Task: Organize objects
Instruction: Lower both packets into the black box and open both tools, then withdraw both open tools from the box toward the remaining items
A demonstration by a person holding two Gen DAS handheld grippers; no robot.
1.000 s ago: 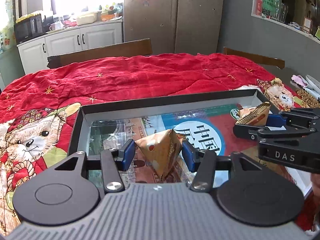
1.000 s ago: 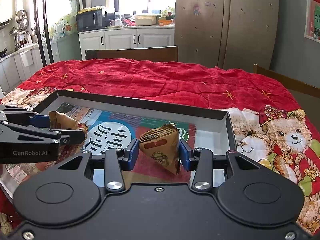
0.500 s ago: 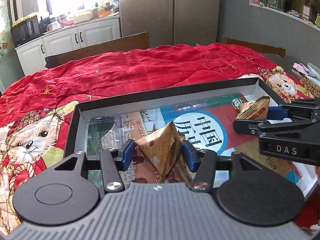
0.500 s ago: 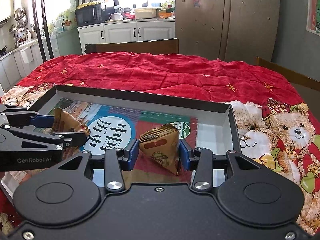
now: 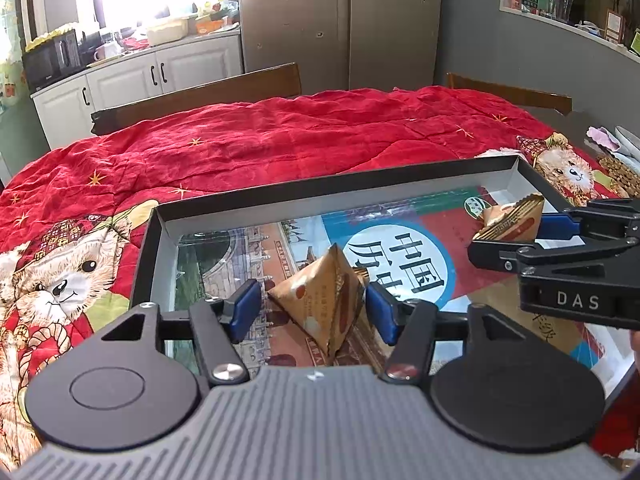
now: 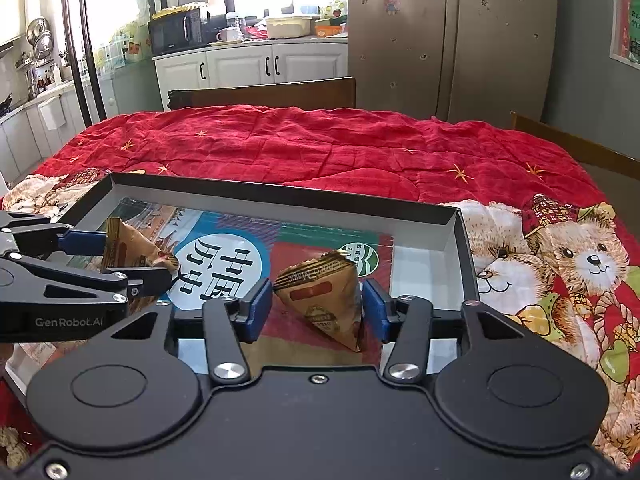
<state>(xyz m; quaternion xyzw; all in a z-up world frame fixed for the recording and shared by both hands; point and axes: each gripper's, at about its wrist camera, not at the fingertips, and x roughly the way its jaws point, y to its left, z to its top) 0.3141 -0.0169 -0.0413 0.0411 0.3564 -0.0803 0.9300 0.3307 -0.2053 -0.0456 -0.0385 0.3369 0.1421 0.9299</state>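
A shallow black tray (image 5: 320, 188) with a printed book cover on its floor lies on the red quilt; it also shows in the right wrist view (image 6: 280, 194). My left gripper (image 5: 314, 310) has its blue pads around a brown triangular snack packet (image 5: 324, 300) over the tray's left part, with a small gap at the left pad. My right gripper (image 6: 318, 304) is shut on a second triangular packet (image 6: 326, 300) over the tray's right part. Each gripper shows in the other's view, the right (image 5: 516, 236) and the left (image 6: 120, 256).
The red quilt (image 5: 300, 140) with teddy bear prints covers the table. Wooden chair backs (image 5: 200, 96) stand at the far edge. Loose snacks and plates (image 5: 616, 156) lie at the right table edge. Kitchen cabinets and a fridge are behind.
Both grippers have dropped a little toward the tray and come nearer, each with its packet between the pads. The left gripper's pads have spread slightly.
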